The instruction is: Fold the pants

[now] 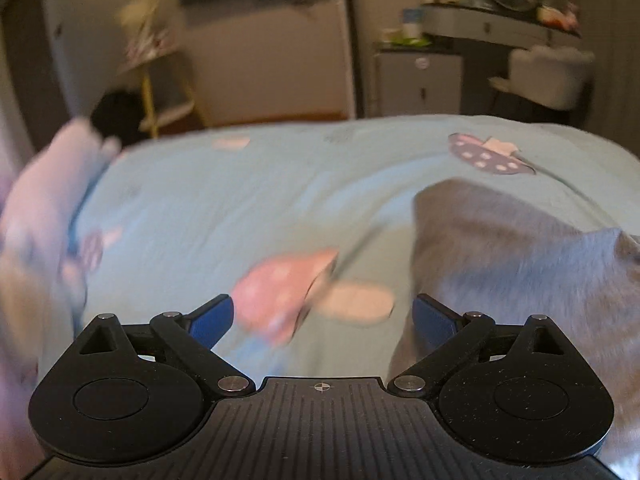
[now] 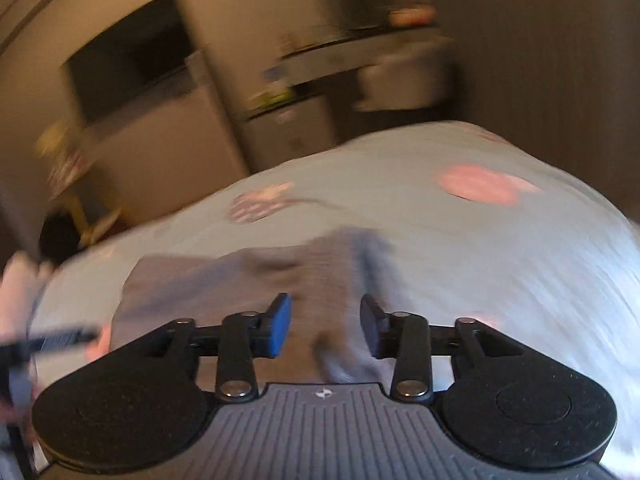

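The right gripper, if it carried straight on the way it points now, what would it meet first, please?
Most likely the grey pants lying on the bed directly ahead of the open right gripper; blur makes depth uncertain.

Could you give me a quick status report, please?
Left gripper open, empty. Right gripper open over grey pants on the bed. Pants rumpled, unfolded. Nothing in the way.
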Tool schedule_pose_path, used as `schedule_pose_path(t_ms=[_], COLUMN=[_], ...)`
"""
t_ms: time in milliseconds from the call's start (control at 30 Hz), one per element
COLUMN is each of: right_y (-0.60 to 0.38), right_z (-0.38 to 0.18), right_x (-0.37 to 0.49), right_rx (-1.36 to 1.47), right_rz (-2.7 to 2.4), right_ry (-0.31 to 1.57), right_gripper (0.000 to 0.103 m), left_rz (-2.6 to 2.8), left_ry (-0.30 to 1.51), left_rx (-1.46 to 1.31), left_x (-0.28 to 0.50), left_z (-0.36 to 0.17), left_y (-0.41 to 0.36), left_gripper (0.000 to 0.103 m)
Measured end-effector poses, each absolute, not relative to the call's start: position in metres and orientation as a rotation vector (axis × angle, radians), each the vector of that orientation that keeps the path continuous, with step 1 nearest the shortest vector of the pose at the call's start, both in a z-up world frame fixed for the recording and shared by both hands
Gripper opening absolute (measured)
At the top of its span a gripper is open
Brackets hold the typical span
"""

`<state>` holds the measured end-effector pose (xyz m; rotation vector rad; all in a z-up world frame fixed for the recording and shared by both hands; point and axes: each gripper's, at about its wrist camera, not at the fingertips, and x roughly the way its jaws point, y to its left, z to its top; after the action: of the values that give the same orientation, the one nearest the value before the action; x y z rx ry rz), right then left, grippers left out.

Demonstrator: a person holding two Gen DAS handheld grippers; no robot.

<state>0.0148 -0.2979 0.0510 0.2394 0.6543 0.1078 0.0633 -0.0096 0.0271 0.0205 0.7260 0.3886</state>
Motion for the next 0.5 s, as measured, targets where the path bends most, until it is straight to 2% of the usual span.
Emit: schedule_pose_path(t_ms=[100,367,500], right_y=[-0.265,-0.248,-0.252], right_z=[0.044,0.018,0.007], right_x=[0.049,0.102,0.12], right_rx=[0.083,-0.101,-0.117], right_rz=[0.143,0.141,0.13], right_ry=[0.666,0.738,0.756], right_gripper=[0.039,0.039,0.033], left_rz=[0.372,0.292,0.284], left_ry=[0.708,0.742,0.74], left_rx=[0.049,0.114,0.174], left_x=[0.094,0.152,0.163], left_z=[0.03,0.004,-0.009], left_y=[-0.019,-0.027,-0.029], left_gripper=[0.099,0.101,0.103])
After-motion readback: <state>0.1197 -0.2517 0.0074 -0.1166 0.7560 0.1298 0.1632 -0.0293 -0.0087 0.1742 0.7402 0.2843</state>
